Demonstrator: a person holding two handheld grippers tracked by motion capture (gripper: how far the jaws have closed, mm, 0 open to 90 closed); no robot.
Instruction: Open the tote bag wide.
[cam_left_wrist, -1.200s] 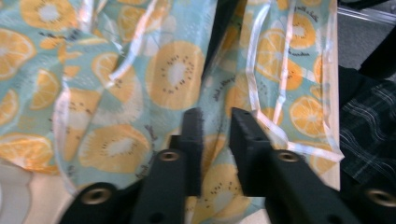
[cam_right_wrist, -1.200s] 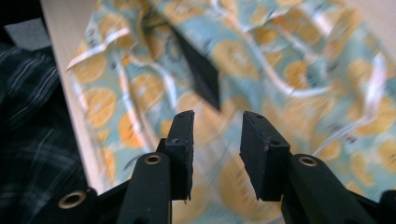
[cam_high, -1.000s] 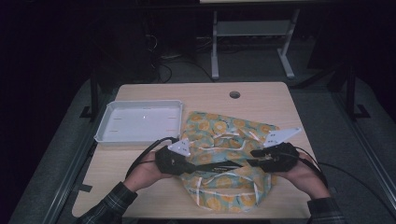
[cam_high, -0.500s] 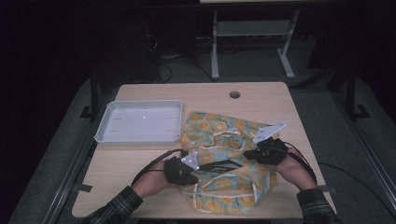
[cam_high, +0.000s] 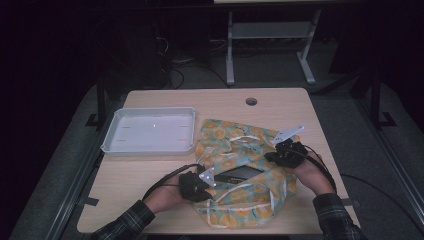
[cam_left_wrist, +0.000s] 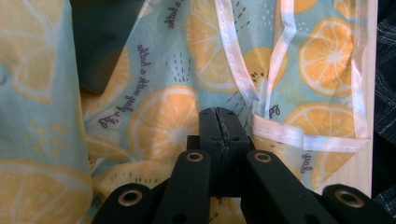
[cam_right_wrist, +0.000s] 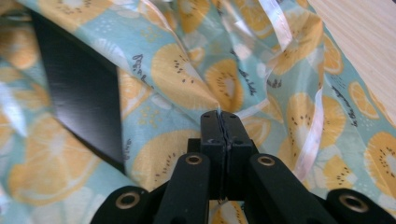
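The light wooden table (cam_high: 150, 177) carries a crumpled teal plastic cloth printed with orange slices and edged in white tape (cam_high: 240, 172), which covers its near right part. Compared with a second ago, the cloth has been drawn apart: both hands sat close together at its near middle then, and now they are spread, so a dark opening (cam_high: 241, 173) shows between two layers at the centre. This reads as the mouth of a bag or cover being pulled wide, perhaps to put something in or to straighten it.

The white rectangular plastic tray (cam_high: 150, 131) stands unchanged at the far left, just beside the cloth's left edge and empty.

The right gripper (cam_high: 280, 156) has moved out to the far right of the cloth and lifted a fold there; in the right gripper view its jaws are pressed together on a thin ridge of the printed film (cam_right_wrist: 218, 111), with the dark gap (cam_right_wrist: 79, 88) to their left.

The left gripper (cam_high: 204, 184) has slid back toward the near left edge. In the left gripper view its jaws are closed tight, and a layer of the cloth (cam_left_wrist: 154, 116) seems pinched between them, beside a white taped hem (cam_left_wrist: 303, 137). Further spreading should open the mouth more, if both pinches hold.
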